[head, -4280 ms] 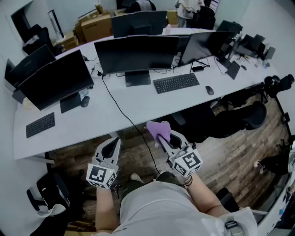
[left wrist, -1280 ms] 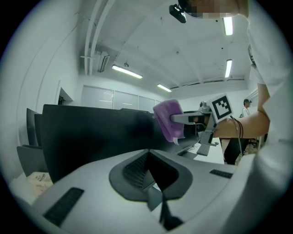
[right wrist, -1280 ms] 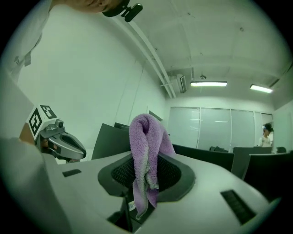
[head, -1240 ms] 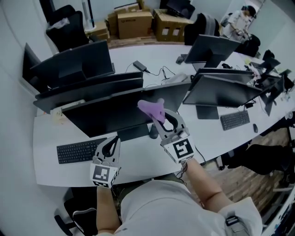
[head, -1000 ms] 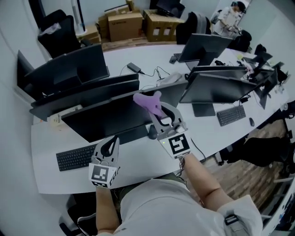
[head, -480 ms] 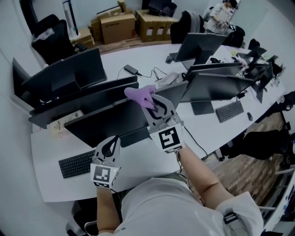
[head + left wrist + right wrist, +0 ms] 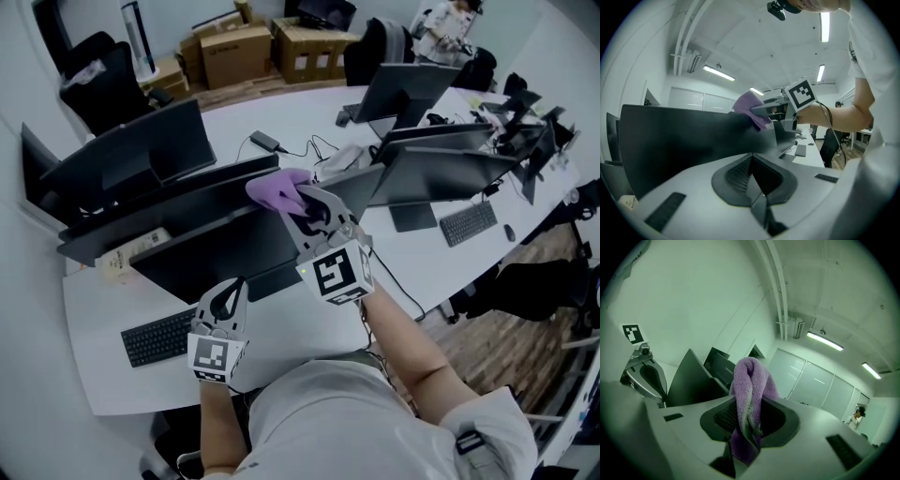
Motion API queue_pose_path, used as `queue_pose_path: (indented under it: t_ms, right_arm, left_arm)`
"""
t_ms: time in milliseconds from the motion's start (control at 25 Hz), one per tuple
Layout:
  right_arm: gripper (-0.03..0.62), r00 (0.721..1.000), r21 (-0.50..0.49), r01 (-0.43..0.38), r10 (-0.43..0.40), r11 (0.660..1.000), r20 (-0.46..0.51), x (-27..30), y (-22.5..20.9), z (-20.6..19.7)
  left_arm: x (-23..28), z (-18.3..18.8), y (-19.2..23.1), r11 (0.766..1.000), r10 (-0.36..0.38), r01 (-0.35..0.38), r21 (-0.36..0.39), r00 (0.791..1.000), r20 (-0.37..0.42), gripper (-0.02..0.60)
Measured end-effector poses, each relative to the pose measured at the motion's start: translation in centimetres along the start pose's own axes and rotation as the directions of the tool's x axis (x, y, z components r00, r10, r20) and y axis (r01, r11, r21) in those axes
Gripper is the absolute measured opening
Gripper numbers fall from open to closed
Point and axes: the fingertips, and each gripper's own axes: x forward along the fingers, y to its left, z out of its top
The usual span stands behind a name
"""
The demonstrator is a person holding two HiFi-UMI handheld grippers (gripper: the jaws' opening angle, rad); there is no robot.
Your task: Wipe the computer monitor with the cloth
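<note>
The purple cloth (image 7: 276, 190) is bunched in my right gripper (image 7: 303, 203), which is shut on it and held at the top right edge of the nearest dark monitor (image 7: 211, 251). From the right gripper view the cloth (image 7: 749, 390) hangs clamped between the jaws, with the monitor (image 7: 686, 376) to the left. My left gripper (image 7: 231, 289) is shut and empty, low over the white desk (image 7: 281, 323) below the monitor. In the left gripper view the dark screen (image 7: 679, 140) fills the left side and the cloth (image 7: 751, 109) touches its upper edge.
A keyboard (image 7: 157, 336) lies on the desk left of my left gripper. More monitors (image 7: 450, 173) and a second keyboard (image 7: 469, 223) stand to the right. Cardboard boxes (image 7: 234, 45) and office chairs (image 7: 94, 82) are behind the desk. A person (image 7: 441, 19) is at the far back.
The right gripper has carried the cloth up and to the left, from above the desk to the monitor's top edge. The left gripper has stayed low and shut.
</note>
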Motion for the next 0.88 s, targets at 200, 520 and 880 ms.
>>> queue_pose_path:
  t_ms: [200,520,880]
  right_arm:
    - [0.107,1.0,0.017,-0.018,0.018,1.0,-0.006,-0.2,-0.3,-0.3]
    - [0.107,1.0,0.075,-0.016,0.017,0.997,-0.021,-1.1,-2.6,-2.2]
    - [0.107,0.999,0.101,0.005,-0.001,0.995,-0.045,-2.6,-5.8,-5.2]
  left_arm:
    - [0.6,-0.4,-0.3,1.0,0.007,-0.007,0.007,1.0,-0.017,0.002]
    - [1.6,-0.4,-1.4,1.0,0.028,-0.028,0.015,0.999,-0.034,0.002]
    - [3.2,-0.3,-3.7,0.999,0.034,-0.033,0.014,0.998,-0.059,0.002]
